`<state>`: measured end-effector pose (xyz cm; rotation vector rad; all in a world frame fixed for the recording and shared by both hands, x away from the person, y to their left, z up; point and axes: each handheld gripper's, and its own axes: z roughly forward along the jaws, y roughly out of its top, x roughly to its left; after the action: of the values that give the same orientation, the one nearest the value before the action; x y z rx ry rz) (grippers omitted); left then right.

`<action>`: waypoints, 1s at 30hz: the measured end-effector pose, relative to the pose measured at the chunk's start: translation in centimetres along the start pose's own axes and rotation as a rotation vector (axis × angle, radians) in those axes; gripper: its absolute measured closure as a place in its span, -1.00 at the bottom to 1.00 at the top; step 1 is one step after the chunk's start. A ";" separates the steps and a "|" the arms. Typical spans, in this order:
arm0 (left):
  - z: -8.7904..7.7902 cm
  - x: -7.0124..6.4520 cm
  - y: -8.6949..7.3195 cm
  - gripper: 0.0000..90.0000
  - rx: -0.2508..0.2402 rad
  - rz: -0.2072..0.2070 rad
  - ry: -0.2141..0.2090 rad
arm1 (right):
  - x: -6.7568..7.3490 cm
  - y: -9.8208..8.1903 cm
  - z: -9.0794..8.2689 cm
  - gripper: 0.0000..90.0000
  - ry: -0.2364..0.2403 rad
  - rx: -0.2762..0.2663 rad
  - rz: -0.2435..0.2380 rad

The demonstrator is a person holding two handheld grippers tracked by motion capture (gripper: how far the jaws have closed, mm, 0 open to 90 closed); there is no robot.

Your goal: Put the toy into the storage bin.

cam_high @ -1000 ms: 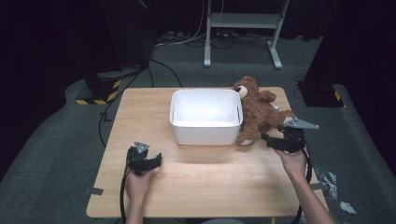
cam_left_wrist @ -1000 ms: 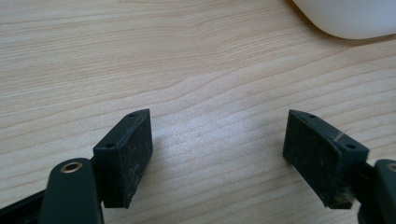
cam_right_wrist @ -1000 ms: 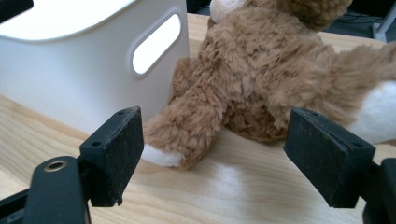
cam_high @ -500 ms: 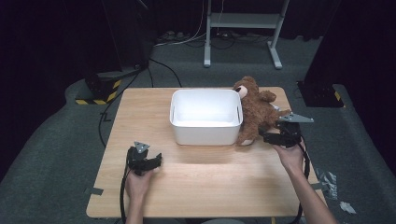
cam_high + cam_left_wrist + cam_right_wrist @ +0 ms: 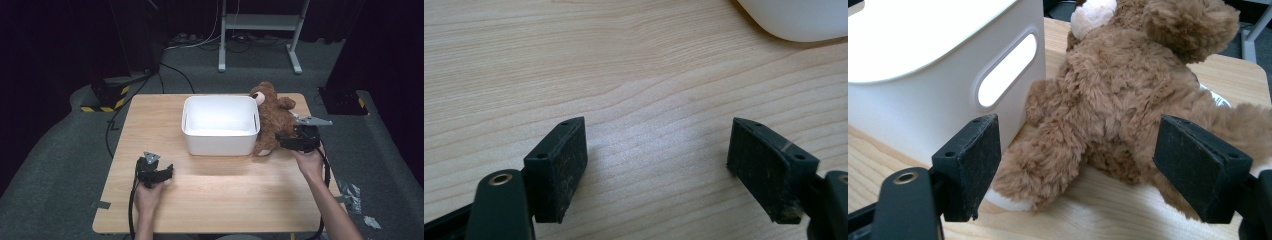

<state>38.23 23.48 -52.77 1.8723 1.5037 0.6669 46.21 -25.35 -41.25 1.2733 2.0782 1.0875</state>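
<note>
On the right side of the bench (image 5: pixel 210 200), the teddy bear (image 5: pixel 276 120) lies slumped against the right wall of the white bin (image 5: pixel 220 142), head toward the far edge and legs toward me. From my right gripper (image 5: pixel 1075 165) view, the jaws stand spread wide with the bear's lower body and leg between them, nothing clamped yet. My left gripper (image 5: pixel 656 165) rests low over bare wood at the near left, jaws likewise released and holding nothing.

I judge the bear to be light and very soft: the plush should squash under the pads and then hold well, since the fur is not slippery. There is nothing fragile about it. A limb alone would flop and let the body swing, so I would take it across the torso or the thick upper leg, where there is enough stuffing to bite on.

By count: one bear, one bin, and two grippers, each held in one of the person's hands.
</note>
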 end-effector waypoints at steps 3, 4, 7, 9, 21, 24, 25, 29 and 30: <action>0.0 0.0 0.0 -0.47 0.000 0.000 0.000 | -0.1 0.4 0.2 -0.59 -0.002 -0.008 -0.001; 0.0 0.0 0.0 -0.47 0.000 0.000 0.000 | -0.1 0.6 0.3 -0.59 -0.002 -0.006 -0.002; 0.0 0.0 0.0 -0.47 0.000 0.000 0.000 | -0.3 1.0 0.5 -0.59 -0.003 -0.003 -0.004; 0.0 0.0 0.0 -0.47 0.000 -0.001 0.000 | -0.5 1.3 0.7 -0.59 -0.002 -0.004 0.009; 0.0 0.0 0.0 -0.47 0.000 0.000 0.000 | -2.1 3.1 2.4 -0.57 -0.016 0.027 0.067; 0.0 0.0 0.0 -0.47 0.000 0.000 0.000 | -2.5 3.2 2.9 -0.57 -0.020 0.039 0.081; 0.0 0.0 0.0 -0.47 0.000 0.000 0.000 | -2.7 3.2 3.1 -0.57 -0.023 0.042 0.085; 0.0 0.0 0.0 -0.47 0.000 0.000 0.001 | -3.0 3.5 3.7 -0.57 -0.029 0.048 0.093; 0.0 0.0 0.0 -0.47 0.000 -0.005 0.001 | -3.1 3.6 3.9 -0.57 -0.031 0.048 0.092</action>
<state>38.24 23.44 -52.78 1.8675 1.5087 0.6661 52.31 -25.64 -40.57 1.4124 2.0521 1.0552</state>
